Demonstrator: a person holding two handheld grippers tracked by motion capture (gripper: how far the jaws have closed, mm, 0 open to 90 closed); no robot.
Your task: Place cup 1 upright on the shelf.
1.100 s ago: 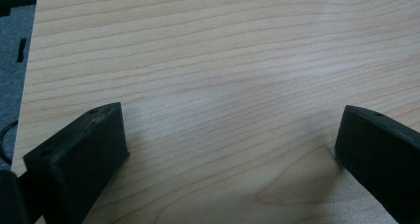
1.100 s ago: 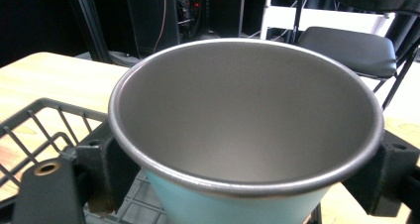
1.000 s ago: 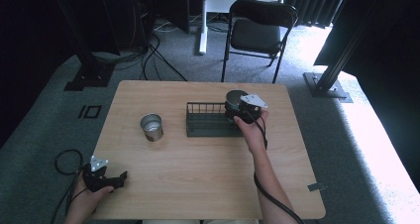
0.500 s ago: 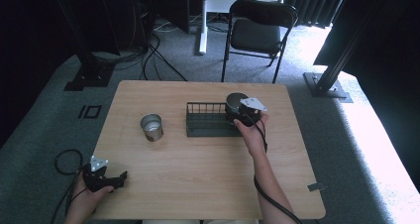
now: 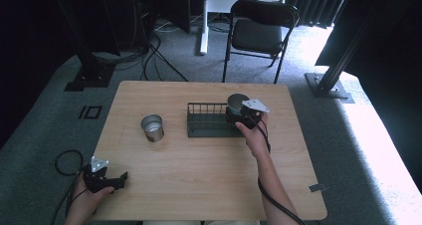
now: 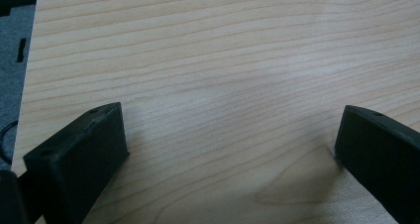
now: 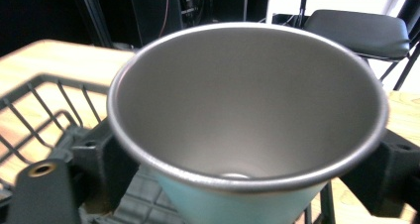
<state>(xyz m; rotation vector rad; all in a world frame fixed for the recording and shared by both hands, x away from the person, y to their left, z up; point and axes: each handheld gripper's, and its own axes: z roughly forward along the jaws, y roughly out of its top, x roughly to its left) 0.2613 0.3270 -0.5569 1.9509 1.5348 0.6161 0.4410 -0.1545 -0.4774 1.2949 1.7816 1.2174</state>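
Note:
My right gripper (image 5: 236, 110) is shut on a metal cup (image 5: 237, 101), its jaws pressing the cup's two sides. The cup (image 7: 247, 110) is upright with its mouth open and nothing inside, and my right gripper (image 7: 247, 157) holds it at the right end of a black wire rack (image 5: 209, 121). Rack bars (image 7: 44, 110) show just left of and below the cup. A second metal cup (image 5: 152, 127) stands on the wooden table (image 5: 199, 170), left of the rack. My left gripper (image 5: 118, 179) rests open at the table's front left corner, and between the jaws of my left gripper (image 6: 233, 140) there is bare wood.
A black folding chair (image 5: 261, 33) stands beyond the table's far edge. Cables (image 5: 64, 160) trail on the grey carpet at the left. Dark stands (image 5: 89, 70) and a metal base (image 5: 328, 85) flank the table.
My right gripper with the cup has shifted slightly left and lower at the rack's right end. The left gripper has stayed still.

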